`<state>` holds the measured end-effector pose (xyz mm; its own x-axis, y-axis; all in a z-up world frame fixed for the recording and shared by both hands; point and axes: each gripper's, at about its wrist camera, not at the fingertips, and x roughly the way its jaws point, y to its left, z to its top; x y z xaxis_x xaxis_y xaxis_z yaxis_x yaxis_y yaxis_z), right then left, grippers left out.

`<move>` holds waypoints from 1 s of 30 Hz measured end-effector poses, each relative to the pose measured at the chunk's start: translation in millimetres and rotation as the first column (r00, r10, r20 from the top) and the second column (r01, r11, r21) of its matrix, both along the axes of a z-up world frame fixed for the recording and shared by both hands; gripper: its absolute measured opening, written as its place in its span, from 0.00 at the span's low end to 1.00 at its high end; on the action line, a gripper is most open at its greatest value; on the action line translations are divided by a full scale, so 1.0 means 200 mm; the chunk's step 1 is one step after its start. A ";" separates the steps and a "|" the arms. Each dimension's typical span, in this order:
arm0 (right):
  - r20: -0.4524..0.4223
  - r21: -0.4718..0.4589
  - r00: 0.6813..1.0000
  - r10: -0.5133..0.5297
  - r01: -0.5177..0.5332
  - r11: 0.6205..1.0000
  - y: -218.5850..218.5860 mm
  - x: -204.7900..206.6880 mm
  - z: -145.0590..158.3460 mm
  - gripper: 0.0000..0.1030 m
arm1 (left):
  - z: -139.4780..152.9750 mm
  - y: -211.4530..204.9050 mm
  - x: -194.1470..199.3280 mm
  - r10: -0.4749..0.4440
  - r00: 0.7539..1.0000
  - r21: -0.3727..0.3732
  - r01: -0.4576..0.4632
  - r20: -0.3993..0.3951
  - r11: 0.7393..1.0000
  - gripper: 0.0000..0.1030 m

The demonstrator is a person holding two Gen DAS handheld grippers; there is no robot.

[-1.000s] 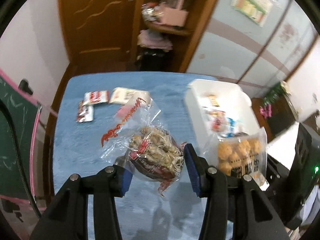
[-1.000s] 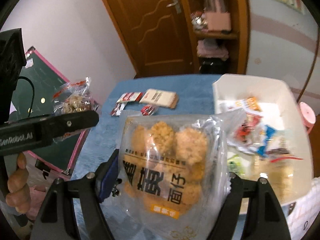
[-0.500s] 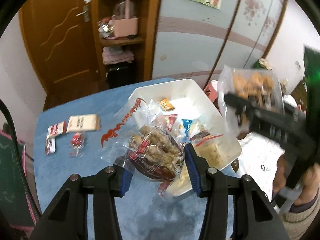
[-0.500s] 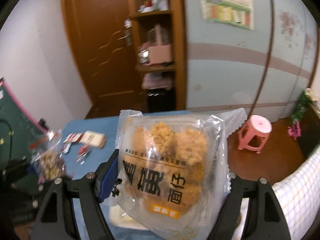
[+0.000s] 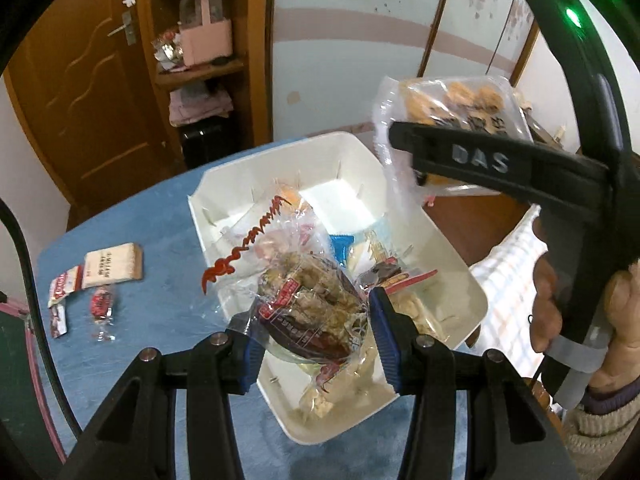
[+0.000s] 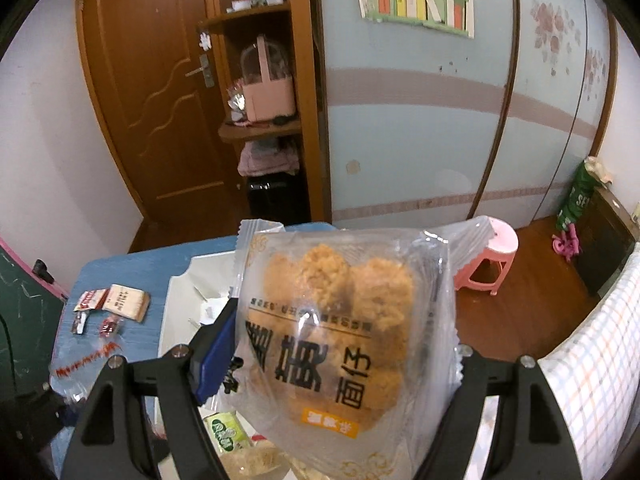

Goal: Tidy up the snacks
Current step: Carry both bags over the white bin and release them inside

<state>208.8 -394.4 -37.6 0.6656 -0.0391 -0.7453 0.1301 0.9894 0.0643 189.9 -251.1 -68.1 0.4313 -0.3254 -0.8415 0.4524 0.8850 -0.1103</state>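
We hold our left gripper [image 5: 316, 344] above the near end of the white bin [image 5: 436, 236], its blue pads pinching a clear bag of brown snacks [image 5: 312, 304] whose red-printed top leans out over the bin. Our right gripper [image 6: 340, 364] clamps a wide clear bag of round golden puffs [image 6: 344, 320] up in the air over the bin's right side, with the right hand [image 5: 580, 312] beside the bin. Left of the bin, on the blue table [image 5: 160, 248], lie a tan wafer pack [image 5: 114, 266], a red-and-white wrapper [image 5: 64, 288] and a small red candy [image 5: 102, 304].
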 end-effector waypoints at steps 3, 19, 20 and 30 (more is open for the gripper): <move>-0.031 0.003 1.000 -0.003 0.003 1.000 0.00 0.06 -0.07 0.77 | -0.07 -0.02 0.05 -0.004 1.000 0.010 0.004 -0.026 1.000 0.45; -0.064 -0.028 0.997 0.053 -0.055 0.998 0.12 0.18 -0.16 0.88 | -0.10 0.00 0.09 0.030 0.999 -0.015 -0.031 -0.038 0.999 0.71; -0.062 -0.032 0.996 0.057 -0.059 0.998 0.13 0.17 -0.16 0.88 | -0.09 0.00 0.09 0.030 0.999 -0.012 -0.030 -0.033 0.999 0.71; -0.041 -0.033 0.994 0.101 -0.102 0.994 0.23 0.04 -0.02 0.88 | 0.07 0.04 -0.06 0.020 0.998 0.006 -0.020 0.051 1.000 0.71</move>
